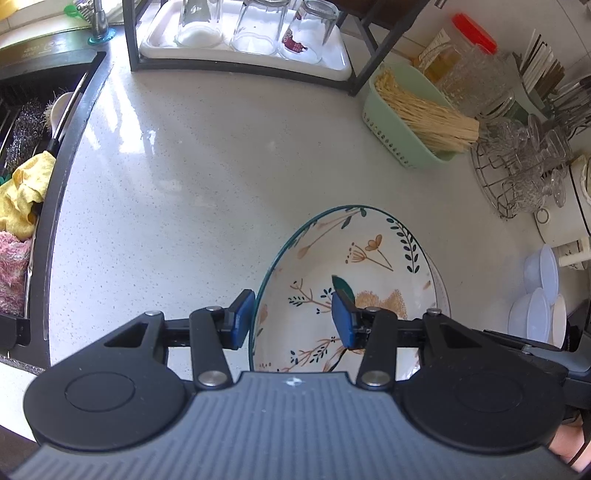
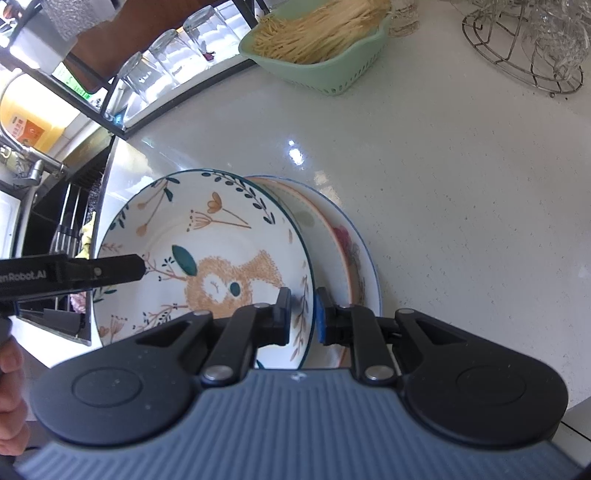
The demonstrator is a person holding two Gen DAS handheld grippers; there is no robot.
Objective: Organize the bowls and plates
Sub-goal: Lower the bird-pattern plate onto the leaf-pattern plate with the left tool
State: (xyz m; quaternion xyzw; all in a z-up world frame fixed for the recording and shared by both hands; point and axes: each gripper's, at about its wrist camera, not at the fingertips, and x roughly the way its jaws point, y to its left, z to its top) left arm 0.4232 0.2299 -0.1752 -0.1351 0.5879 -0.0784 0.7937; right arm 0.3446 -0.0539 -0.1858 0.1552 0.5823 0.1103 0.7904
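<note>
While both grippers hover over a pale speckled countertop [image 1: 207, 177], the floral plate [image 2: 207, 251] sits at the centre of attention. It is white and deep, with a thin dark teal rim, leafy sprigs, orange flowers and a fuzzy orange-brown animal painted in the well. It rests on top of a second plate [image 2: 347, 243], which has an orange band, a blue edge and a reddish flower, and which sticks out on the right side in the right wrist view.

The right gripper [image 2: 303, 314] is clenched on the floral plate's near right rim, one blue pad inside the rim and the other outside. The left gripper [image 1: 291, 319] is half spread, straddling the plate's left rim; its pads do not press on it, one hanging over the counter and one above the well.

Behind the plates stand a green basket of pale sticks [image 1: 410, 122], a black rack holding upturned glasses on a white tray [image 1: 243, 33], and a wire stand of glassware [image 1: 524, 173]. A dark sink with a yellow cloth [image 1: 26, 188] lies left. White bowls [image 1: 539, 295] are stacked at the right edge.
</note>
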